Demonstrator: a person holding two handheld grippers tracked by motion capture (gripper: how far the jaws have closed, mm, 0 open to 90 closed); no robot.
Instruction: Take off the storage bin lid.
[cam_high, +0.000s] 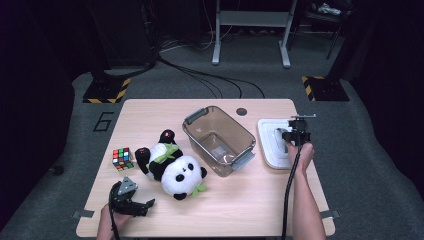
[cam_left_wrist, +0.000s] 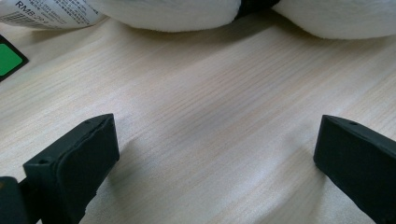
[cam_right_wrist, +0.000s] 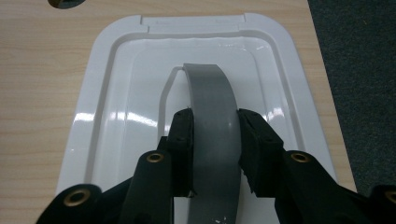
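Grey handle (cam_right_wrist: 212, 116) of white lid (cam_right_wrist: 107, 116) is being clamped between jaws of right gripper (cam_right_wrist: 215, 140); lid is lying flat at table's (cam_high: 260, 200) right edge. Left gripper (cam_left_wrist: 215, 149) is being held wide, jaws empty, near panda (cam_high: 172, 167).

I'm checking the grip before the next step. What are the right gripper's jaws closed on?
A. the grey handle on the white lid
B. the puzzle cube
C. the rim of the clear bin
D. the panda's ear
A: in the right gripper view, the right gripper has both pads pressed against the grey handle arching over the white lid.
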